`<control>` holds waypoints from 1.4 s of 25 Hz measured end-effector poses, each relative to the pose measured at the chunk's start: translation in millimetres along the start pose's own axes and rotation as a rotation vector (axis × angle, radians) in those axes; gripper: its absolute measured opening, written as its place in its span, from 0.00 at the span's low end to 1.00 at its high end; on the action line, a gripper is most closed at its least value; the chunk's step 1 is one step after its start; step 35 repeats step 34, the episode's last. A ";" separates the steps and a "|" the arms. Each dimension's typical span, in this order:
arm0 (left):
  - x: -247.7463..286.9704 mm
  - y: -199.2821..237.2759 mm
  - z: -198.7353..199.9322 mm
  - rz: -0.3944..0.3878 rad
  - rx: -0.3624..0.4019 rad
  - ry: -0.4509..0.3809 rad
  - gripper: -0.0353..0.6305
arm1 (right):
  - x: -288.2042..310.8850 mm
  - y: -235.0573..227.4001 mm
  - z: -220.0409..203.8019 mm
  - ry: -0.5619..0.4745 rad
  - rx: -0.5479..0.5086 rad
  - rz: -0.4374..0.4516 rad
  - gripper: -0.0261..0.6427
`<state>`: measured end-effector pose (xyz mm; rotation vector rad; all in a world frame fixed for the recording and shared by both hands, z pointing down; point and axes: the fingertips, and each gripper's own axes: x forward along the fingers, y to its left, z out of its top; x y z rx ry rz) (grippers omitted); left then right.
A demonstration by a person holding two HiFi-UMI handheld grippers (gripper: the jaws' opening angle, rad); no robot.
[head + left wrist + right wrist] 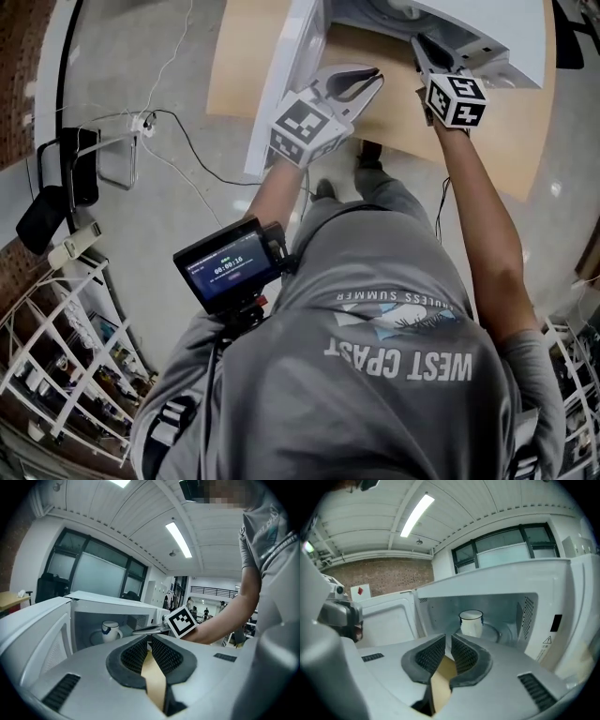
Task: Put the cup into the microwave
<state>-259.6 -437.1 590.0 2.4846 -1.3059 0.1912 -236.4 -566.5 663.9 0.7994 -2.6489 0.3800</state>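
Cup (471,622): white, glossy, enamel-like, dark rim. Microwave (565,592): white smooth shell, semi-gloss; cavity inside grey & duller, w/ perforated side panel. Left gripper (149,640) & right gripper (451,639): grey matt plastic bodies; pads (431,654) black, rubbery-looking, fine grid texture. Table (239,66): light wood-look top, smooth, matt. Floor (178,225): grey, polished, reflective. Shirt (394,309): grey cloth, soft, matt. Back wall (389,576): rough red brick.
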 end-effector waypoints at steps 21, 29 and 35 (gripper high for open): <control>-138.6 -123.7 1.4 -0.090 0.100 -0.063 0.09 | -202.0 228.4 28.4 -0.106 -0.101 0.236 0.07; -179.9 -156.3 -28.3 -0.139 0.129 -0.062 0.09 | -233.6 283.7 -6.4 -0.103 -0.109 0.219 0.07; -190.7 -185.5 -35.8 -0.180 0.129 -0.053 0.09 | -265.5 296.2 -17.5 -0.086 -0.114 0.196 0.07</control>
